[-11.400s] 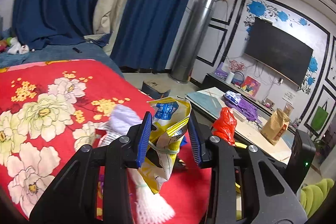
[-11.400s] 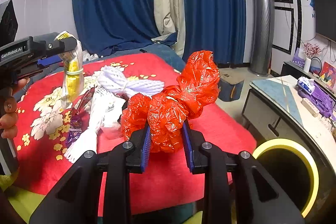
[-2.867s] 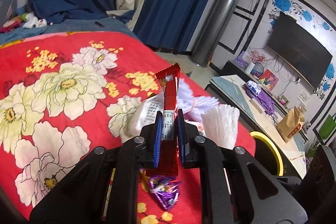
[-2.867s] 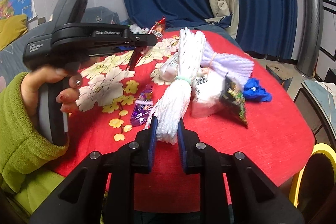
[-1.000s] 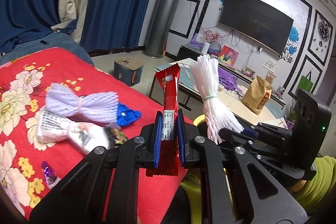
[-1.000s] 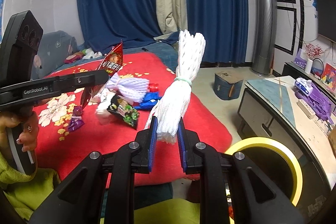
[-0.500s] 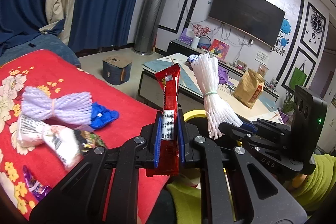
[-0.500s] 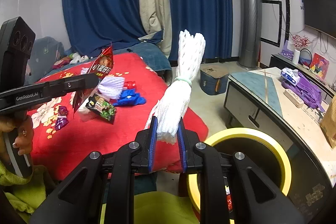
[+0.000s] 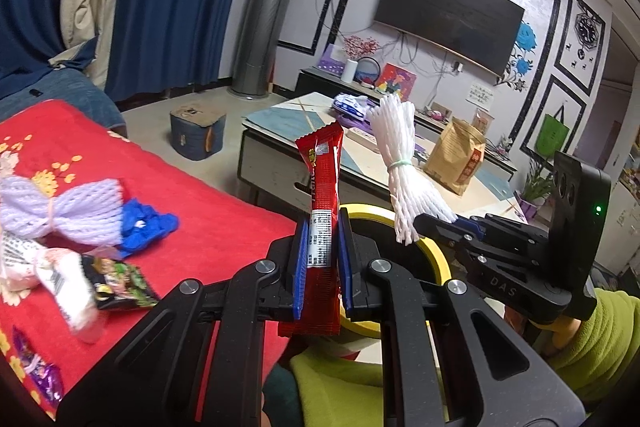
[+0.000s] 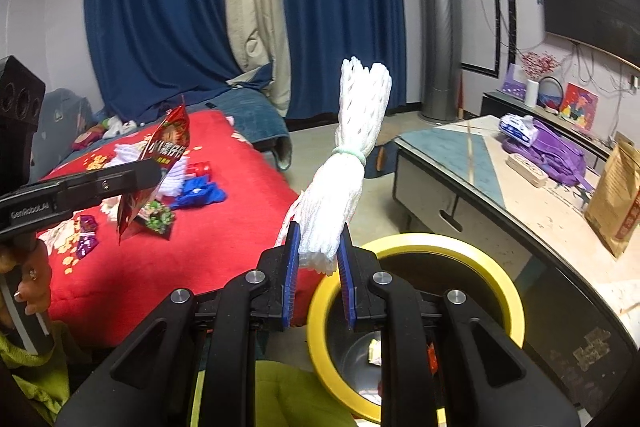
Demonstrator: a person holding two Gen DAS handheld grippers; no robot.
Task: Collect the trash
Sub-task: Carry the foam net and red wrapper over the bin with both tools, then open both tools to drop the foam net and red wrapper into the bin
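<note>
My left gripper point(image 9: 322, 259) is shut on a tall red snack wrapper point(image 9: 322, 183), held upright. My right gripper point(image 10: 318, 259) is shut on a white foam net bundle point(image 10: 352, 163) tied with a pale green band. Right below and ahead of the right gripper is a yellow-rimmed black bin point(image 10: 420, 243) with scraps at its bottom. In the left wrist view the bin's rim point(image 9: 430, 251) shows behind both held items, with the right gripper point(image 9: 434, 223) and the white net point(image 9: 402, 167) to the right. The left gripper point(image 10: 150, 171) with the red wrapper point(image 10: 160, 163) appears at the left of the right wrist view.
On the red flowered bedspread point(image 9: 192, 203) lie a lilac foam net point(image 9: 60, 211), a blue crumpled piece point(image 9: 146, 225), a dark green snack packet point(image 9: 120, 283), a white wrapper point(image 9: 60, 279) and purple candy wrappers point(image 9: 40, 379). A low table point(image 10: 500, 187) with a brown paper bag point(image 10: 616, 203) stands beside the bin.
Both grippers have swung away from the bed toward the bin with their items; the bin now fills more of the right wrist view, and the bed has slid left.
</note>
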